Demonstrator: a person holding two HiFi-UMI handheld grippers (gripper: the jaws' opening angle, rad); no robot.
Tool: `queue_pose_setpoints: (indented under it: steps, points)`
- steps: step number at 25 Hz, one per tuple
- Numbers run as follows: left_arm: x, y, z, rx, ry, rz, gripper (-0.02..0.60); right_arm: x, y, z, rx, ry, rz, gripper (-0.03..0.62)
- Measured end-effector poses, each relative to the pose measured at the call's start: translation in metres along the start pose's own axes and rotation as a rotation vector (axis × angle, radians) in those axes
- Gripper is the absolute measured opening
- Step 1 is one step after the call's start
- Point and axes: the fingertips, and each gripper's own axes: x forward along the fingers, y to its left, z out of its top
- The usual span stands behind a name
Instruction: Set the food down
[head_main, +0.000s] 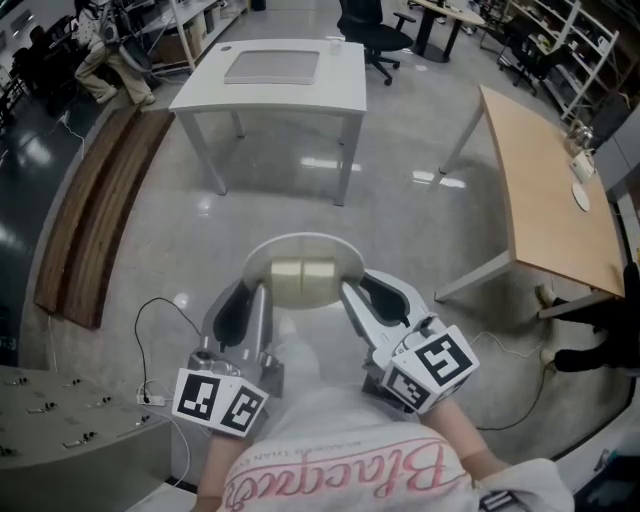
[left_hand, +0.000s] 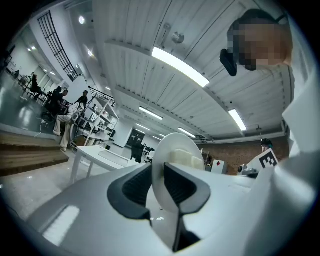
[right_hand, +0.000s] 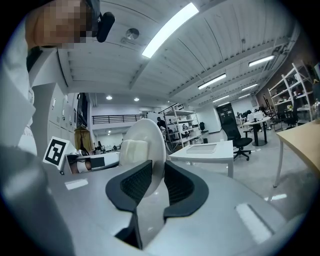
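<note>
A round white plate (head_main: 300, 241) carries pale yellow blocks of food (head_main: 303, 273) and is held in the air over the grey floor, in front of the person's body. My left gripper (head_main: 258, 297) is shut on the plate's left rim. My right gripper (head_main: 350, 297) is shut on its right rim. In the left gripper view the plate (left_hand: 176, 148) stands edge-on between the dark pads of the left gripper (left_hand: 157, 174), with the food (left_hand: 186, 159) behind. In the right gripper view the plate (right_hand: 150, 134) and food (right_hand: 132, 150) sit in the right gripper (right_hand: 157, 176).
A white table (head_main: 340, 88) with a grey mat (head_main: 272, 66) stands ahead. A wooden table (head_main: 548, 190) is at the right, a low wooden bench (head_main: 95, 205) at the left. A cable (head_main: 160, 310) lies on the floor. An office chair (head_main: 372, 35) and seated people (head_main: 100, 50) are far off.
</note>
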Motion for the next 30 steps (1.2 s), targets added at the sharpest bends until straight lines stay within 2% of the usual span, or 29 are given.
queue_pose_setpoints:
  steps: [4,20,30]
  points:
    - [0.025,0.016,0.008,0.002,-0.004,-0.004,0.064,0.025,-0.014,0.010,0.003,-0.003,-0.002,0.080]
    - [0.120,0.099,0.033,-0.007,0.039,-0.072,0.064,0.135,-0.059,0.031,0.014,0.022,-0.097,0.086]
    - [0.150,0.142,0.052,-0.004,0.015,-0.081,0.064,0.188,-0.067,0.046,0.034,0.005,-0.102,0.081]
